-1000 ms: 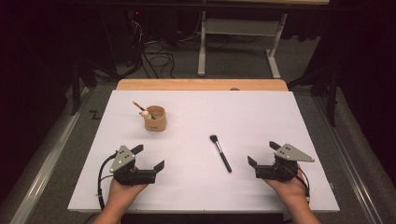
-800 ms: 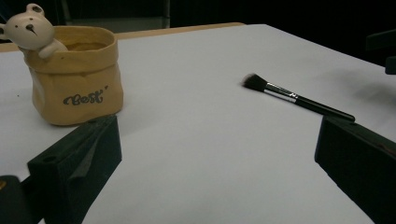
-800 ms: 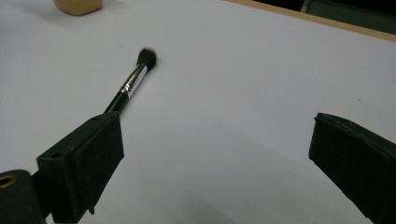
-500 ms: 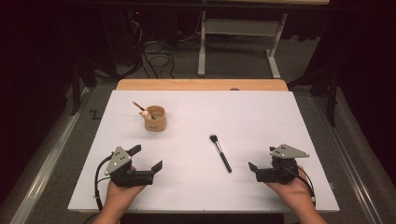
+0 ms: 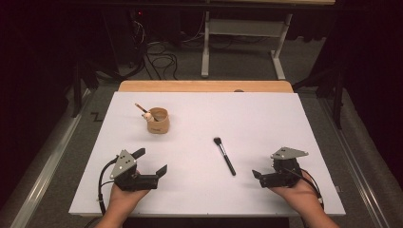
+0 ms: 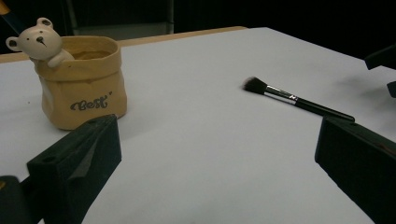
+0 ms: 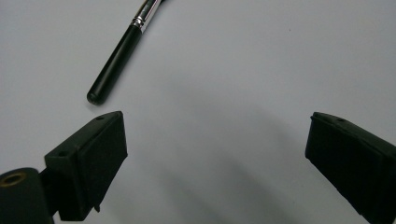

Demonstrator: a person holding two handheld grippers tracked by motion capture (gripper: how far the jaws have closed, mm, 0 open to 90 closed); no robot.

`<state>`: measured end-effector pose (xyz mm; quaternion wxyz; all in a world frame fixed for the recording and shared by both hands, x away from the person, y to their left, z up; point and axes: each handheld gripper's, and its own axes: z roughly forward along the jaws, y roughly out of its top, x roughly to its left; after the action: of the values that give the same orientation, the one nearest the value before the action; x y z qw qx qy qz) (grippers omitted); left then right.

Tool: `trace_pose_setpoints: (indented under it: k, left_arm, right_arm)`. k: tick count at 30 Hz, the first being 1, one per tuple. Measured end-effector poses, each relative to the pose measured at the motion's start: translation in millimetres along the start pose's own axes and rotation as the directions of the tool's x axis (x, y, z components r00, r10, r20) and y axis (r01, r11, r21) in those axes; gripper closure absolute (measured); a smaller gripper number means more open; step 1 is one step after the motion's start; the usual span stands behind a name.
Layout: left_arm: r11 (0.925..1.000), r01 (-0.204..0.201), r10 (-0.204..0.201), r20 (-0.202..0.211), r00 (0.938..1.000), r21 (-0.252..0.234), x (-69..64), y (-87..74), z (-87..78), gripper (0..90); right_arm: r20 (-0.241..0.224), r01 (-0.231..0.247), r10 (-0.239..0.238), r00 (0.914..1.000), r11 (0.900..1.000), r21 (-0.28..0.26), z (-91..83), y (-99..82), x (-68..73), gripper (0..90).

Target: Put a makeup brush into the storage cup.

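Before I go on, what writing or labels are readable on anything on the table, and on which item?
"Best": dark script on the front of the yellow bag-shaped holder, below the small bear figure on its rim.
Makeup brush: no readable marking on its black handle or silver ferrule.
No other text is legible on the table.

One makeup brush (image 5: pixel 224 156) on the table, one yellow pot (image 5: pixel 158 120) (bear-trimmed), two grippers.

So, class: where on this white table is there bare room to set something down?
Bare: the whole stretch right of the brush, and the far strip behind the cup. Tighter: the near edge, with the left tongs and right tongs.
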<state>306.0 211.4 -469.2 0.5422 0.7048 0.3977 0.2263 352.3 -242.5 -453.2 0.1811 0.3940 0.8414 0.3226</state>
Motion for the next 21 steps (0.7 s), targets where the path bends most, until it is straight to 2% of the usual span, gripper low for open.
trace_pose_setpoints:
  k: [4,10,17,21]
  left_arm:
    - [1.0000,-0.007,0.007,0.006,1.0000,0.004,-0.9,-0.4,1.4,1.4]
    - [0.9997,-0.023,0.023,0.003,0.9997,0.012,-3.7,-0.3,1.7,1.3]
    - [0.9996,-0.027,0.027,0.008,0.9996,0.011,-5.3,-0.6,2.3,1.3]
    - [0.9991,-0.039,0.039,0.003,0.9993,0.015,-6.6,-0.4,2.3,1.3]
  right_arm:
    - [-0.004,-0.012,0.012,0.9999,0.9997,0.023,-0.1,0.7,-0.5,7.8]
    - [-0.028,0.016,-0.014,0.9995,0.9968,0.079,2.4,3.0,1.8,8.6]
    - [-0.042,0.051,-0.045,0.9981,0.9865,0.156,3.7,5.8,5.2,10.3]
    - [-0.046,0.055,-0.047,0.9979,0.9798,0.192,3.6,7.5,5.6,12.6]
